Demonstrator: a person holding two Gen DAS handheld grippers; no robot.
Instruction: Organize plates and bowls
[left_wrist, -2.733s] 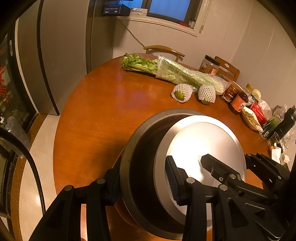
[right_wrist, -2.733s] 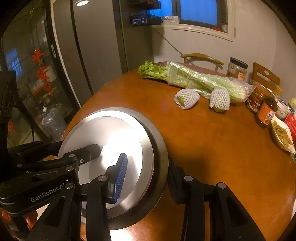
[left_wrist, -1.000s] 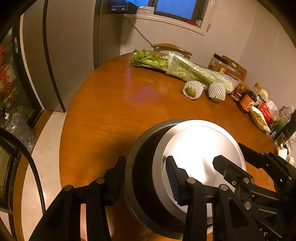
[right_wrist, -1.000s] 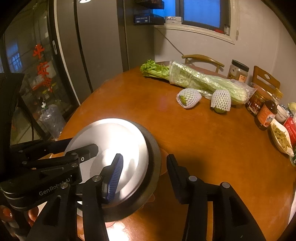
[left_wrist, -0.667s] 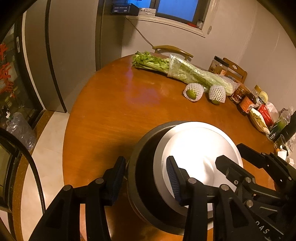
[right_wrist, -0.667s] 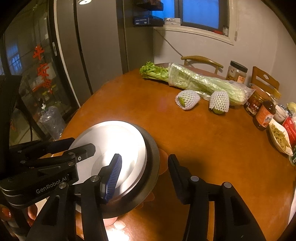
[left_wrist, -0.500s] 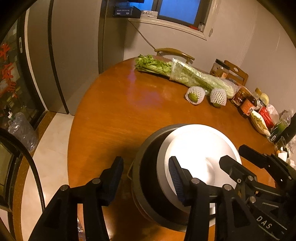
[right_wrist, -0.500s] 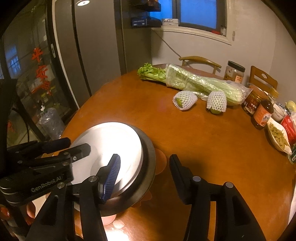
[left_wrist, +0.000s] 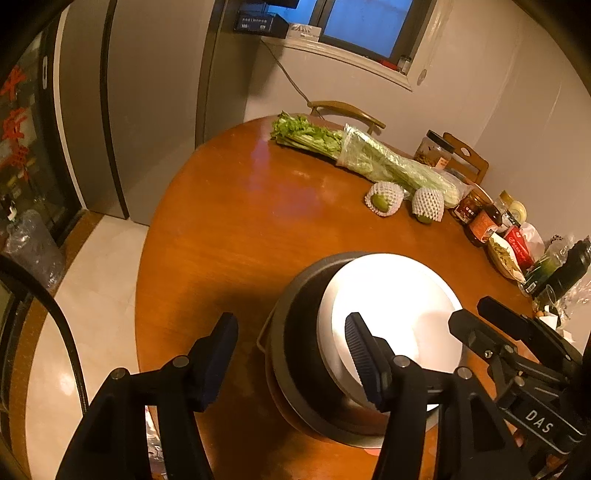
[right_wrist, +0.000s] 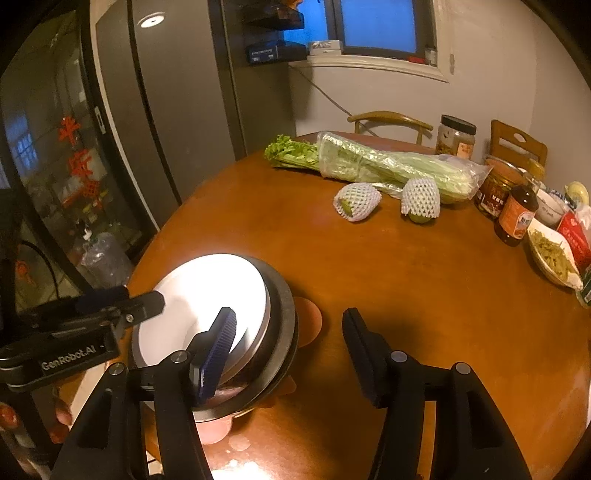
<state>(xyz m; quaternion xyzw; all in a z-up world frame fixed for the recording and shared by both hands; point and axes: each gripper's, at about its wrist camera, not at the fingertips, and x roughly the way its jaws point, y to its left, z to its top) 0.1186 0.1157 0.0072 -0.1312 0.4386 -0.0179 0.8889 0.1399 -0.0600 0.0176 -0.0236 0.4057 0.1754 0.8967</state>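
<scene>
A dark grey metal bowl (left_wrist: 295, 332) with a white plate (left_wrist: 395, 306) lying in it rests near the front edge of the round wooden table (left_wrist: 229, 236). My left gripper (left_wrist: 290, 354) straddles the bowl's left rim. Its jaws are opening, and the outer finger stands apart from the bowl's wall. My right gripper (right_wrist: 290, 347) straddles the right rim of the bowl (right_wrist: 284, 306), with the plate (right_wrist: 207, 295) beside its inner finger. Its jaws are opening too, and the outer finger is off the bowl. Something pink (right_wrist: 308, 321) shows under the bowl.
Bagged celery (left_wrist: 369, 158), two fruits in foam nets (left_wrist: 384, 197), jars and sauce bottles (right_wrist: 515, 216) and a dish of greens (right_wrist: 550, 254) crowd the far and right side. Two chairs (right_wrist: 389, 122) stand behind. A fridge (right_wrist: 155, 110) stands left, with floor (left_wrist: 85, 295) below the table's left edge.
Both grippers' jaws have spread away from the bowl's rim, which they clamped earlier. The bowl with the plate now sits lower and farther off in both views.
</scene>
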